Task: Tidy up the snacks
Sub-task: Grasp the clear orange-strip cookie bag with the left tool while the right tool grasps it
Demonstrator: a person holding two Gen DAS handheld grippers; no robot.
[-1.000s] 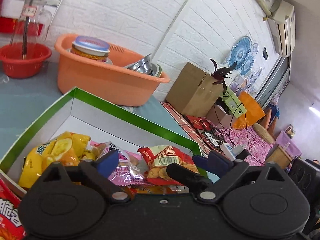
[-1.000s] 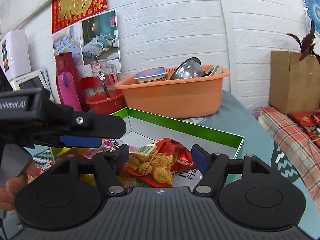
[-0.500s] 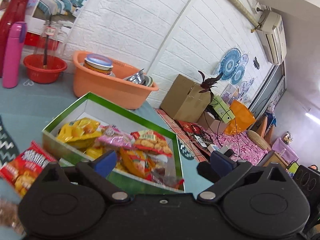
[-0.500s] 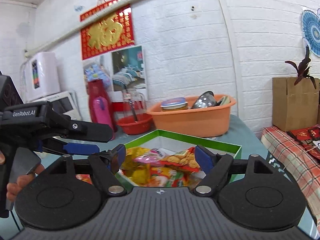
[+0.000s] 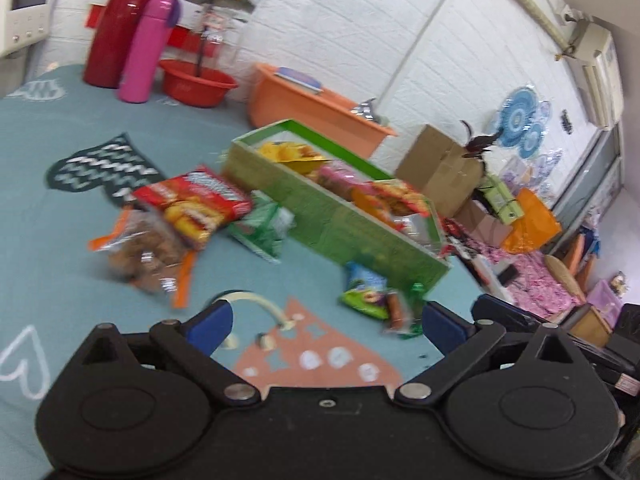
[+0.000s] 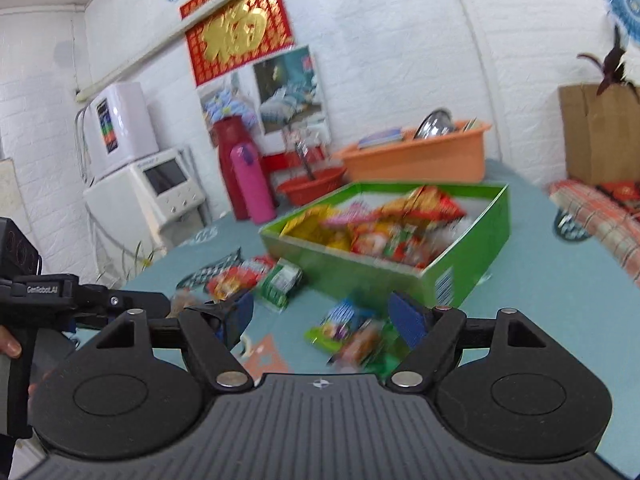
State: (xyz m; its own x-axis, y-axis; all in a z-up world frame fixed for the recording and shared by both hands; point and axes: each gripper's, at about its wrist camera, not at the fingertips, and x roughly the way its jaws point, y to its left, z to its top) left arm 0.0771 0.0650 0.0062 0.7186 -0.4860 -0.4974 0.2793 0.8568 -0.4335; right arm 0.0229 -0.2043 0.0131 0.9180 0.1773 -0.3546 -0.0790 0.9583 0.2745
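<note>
Both grippers, left gripper point(image 5: 323, 323) and right gripper point(image 6: 320, 316), gape wide and empty; centre over the green snack packet point(image 6: 349, 334) at lower centre before closing, then lift it into the green box point(image 6: 472, 254)

loose packets point(image 5: 192, 204) crowd green box point(image 5: 340, 224)

Green box point(image 5: 340, 222) is packed with yellow, pink and red-orange packets. Just beside it: a red snack bag point(image 5: 192, 200), a green-and-white packet point(image 5: 262, 228) and a clear orange-edged bag point(image 5: 140, 252). The teal tablecloth point(image 5: 60, 280) has white hearts and dark zigzags.
</note>
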